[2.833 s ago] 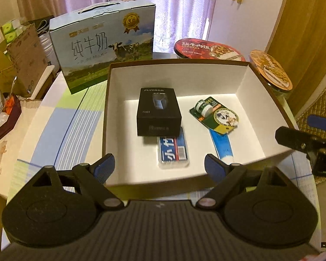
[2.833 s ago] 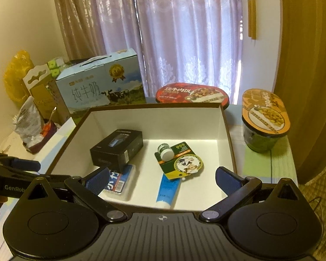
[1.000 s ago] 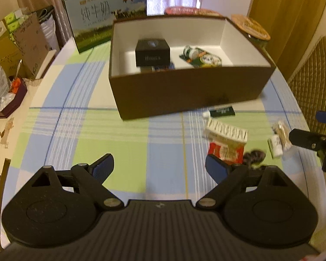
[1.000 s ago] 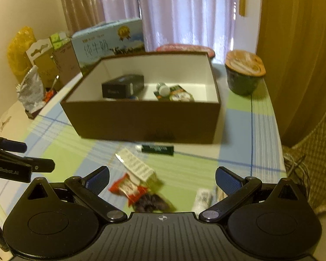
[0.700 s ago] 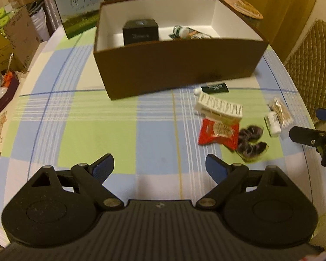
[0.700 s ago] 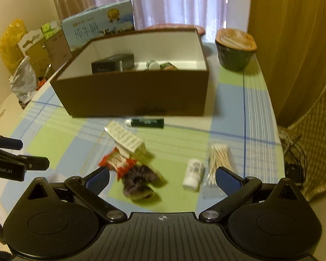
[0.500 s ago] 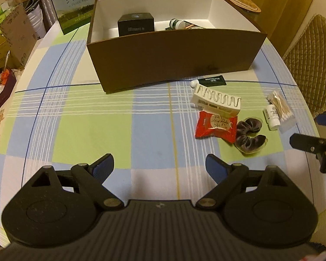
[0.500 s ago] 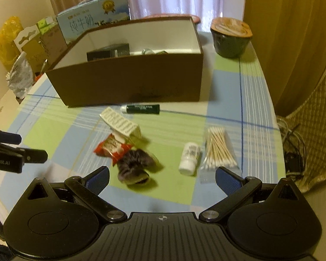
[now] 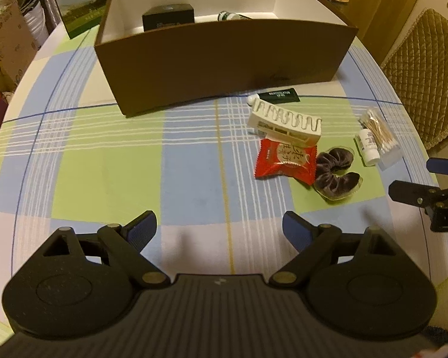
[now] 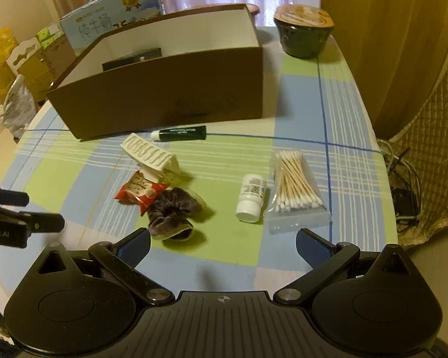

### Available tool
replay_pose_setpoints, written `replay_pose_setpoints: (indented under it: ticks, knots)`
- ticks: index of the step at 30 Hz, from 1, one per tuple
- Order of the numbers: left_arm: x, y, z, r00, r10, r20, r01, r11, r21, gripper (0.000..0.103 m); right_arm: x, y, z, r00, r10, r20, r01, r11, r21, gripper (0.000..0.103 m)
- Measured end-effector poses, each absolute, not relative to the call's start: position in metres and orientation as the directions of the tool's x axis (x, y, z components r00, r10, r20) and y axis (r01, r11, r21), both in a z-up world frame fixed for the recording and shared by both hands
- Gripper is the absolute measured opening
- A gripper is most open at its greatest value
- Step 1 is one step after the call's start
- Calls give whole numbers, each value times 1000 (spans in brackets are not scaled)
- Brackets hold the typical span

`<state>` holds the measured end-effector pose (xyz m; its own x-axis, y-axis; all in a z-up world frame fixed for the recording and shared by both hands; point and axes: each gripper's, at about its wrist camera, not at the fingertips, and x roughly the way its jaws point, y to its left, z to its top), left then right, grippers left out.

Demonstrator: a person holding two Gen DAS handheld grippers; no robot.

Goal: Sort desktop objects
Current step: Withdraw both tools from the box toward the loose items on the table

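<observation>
- Your left gripper [image 9: 219,231] is wide open w/ nothing between the blue pads; below it is bare checked tablecloth [image 9: 104,161].
- Your right gripper [image 10: 223,244] is also spread wide, nothing held. The dark velvet scrunchie [image 10: 171,208] lies just ahead of its left pad, not touching as far as I can tell.
- Brown box [image 9: 224,56] w/ white inside sits at the far side of the table. Inside: a black carton [image 9: 168,16] by the back-left, plus a small green-capped item mostly hidden by the front wall.
- Loose items lie in front of the box, to the right of center:
- dark green tube [image 10: 179,133], right by the box's front wall
- white ribbed hair clip [image 10: 149,152], just nearer than the tube
- red snack packet [image 10: 140,191], touching the clip and the scrunchie
- small white bottle [image 10: 251,198], on its side, beside the bag of cotton swabs [image 10: 295,185].
- Behind the box: milk carton [image 10: 110,26]; a dark instant-noodle bowl [image 10: 303,29] stands at the far right.
</observation>
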<state>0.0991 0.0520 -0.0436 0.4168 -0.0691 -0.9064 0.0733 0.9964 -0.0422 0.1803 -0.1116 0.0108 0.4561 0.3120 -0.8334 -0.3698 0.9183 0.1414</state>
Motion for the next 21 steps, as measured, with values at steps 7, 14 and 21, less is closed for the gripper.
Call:
replay_pose_setpoints:
  ticks: [7,14,21]
  knots:
    - [106,43,-56,404,-100,-909,95,993,-67,89,185,-123,2,458,284,-843,-319,937,142,101]
    - [122,29,-65,413,-134,-901,148,986,-78,89,194,-142,-2,481,246,-841,-247,959,139,101]
    - [147,13,-75,422,-167,-891,200,976,-89,87,198,-156,-5,487,213,-847,-183,973,140,101]
